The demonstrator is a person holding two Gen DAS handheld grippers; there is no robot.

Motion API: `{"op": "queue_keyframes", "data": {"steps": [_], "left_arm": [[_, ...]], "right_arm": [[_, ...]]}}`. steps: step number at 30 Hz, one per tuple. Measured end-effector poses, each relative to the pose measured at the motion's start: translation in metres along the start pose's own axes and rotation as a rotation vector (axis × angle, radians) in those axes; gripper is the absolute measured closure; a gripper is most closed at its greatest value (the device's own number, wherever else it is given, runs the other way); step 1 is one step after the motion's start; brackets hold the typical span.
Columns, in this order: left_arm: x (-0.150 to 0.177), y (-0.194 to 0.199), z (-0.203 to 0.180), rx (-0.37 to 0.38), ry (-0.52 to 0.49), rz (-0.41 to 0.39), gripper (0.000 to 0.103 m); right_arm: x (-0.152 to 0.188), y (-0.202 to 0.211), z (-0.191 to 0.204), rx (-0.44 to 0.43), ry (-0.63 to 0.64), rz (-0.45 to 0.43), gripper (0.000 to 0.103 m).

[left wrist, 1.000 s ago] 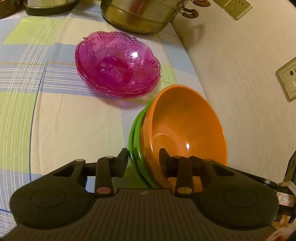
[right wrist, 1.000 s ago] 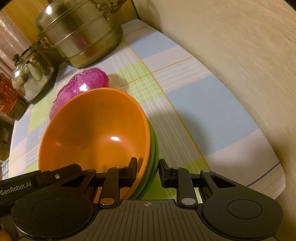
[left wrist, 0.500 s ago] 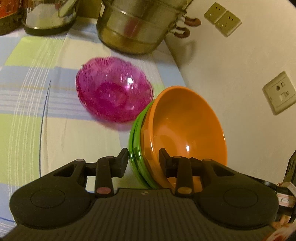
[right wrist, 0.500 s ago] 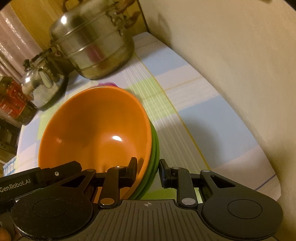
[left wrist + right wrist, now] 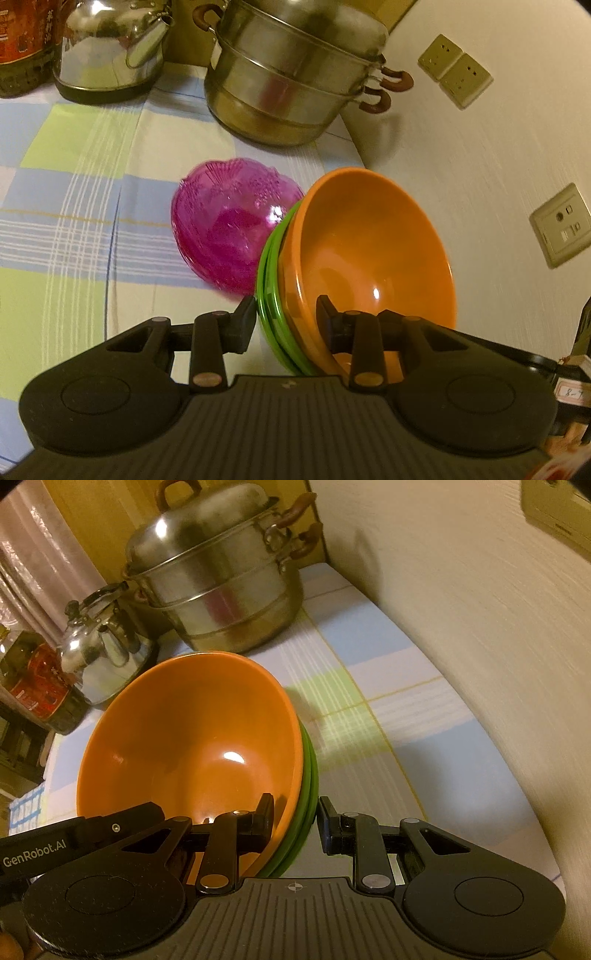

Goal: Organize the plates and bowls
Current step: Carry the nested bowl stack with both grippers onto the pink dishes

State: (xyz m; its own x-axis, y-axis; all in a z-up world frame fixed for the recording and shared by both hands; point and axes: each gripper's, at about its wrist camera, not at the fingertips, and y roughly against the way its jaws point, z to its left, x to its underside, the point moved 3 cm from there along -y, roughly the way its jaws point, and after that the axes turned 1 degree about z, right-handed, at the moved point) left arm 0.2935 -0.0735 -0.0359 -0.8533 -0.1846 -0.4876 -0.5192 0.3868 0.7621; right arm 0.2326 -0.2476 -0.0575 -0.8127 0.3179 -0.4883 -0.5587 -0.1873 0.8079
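Observation:
An orange bowl [image 5: 373, 240] is nested in green bowls [image 5: 269, 295], and the stack is held up off the table. My left gripper [image 5: 286, 321] is shut on the stack's rim on one side. My right gripper [image 5: 295, 821] is shut on the rim of the same stack [image 5: 192, 746] on the other side, green edges [image 5: 310, 782] between its fingers. A stack of pink glass bowls [image 5: 229, 236] sits on the checked tablecloth [image 5: 74, 221], below and beyond the held stack, partly hidden by it. It does not show in the right wrist view.
A steel steamer pot [image 5: 291, 74] and a kettle [image 5: 110, 48] stand at the back of the table; an oil bottle [image 5: 33, 679] is at the left. The wall [image 5: 480, 147] with sockets [image 5: 561, 225] runs close along the right.
Both grippers have lifted the orange-and-green bowl stack higher and drawn back; the pink bowls, pot and kettle now appear lower and farther. Grips unchanged.

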Motion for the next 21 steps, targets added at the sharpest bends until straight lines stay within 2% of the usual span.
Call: {"op": "queue_keyframes", "data": {"steps": [21], "left_arm": [[-0.044,-0.022,0.02,-0.017,0.02,-0.02,0.072]], "right_arm": [[-0.041,-0.037,0.021,-0.019,0.032,0.018,0.078]]}}
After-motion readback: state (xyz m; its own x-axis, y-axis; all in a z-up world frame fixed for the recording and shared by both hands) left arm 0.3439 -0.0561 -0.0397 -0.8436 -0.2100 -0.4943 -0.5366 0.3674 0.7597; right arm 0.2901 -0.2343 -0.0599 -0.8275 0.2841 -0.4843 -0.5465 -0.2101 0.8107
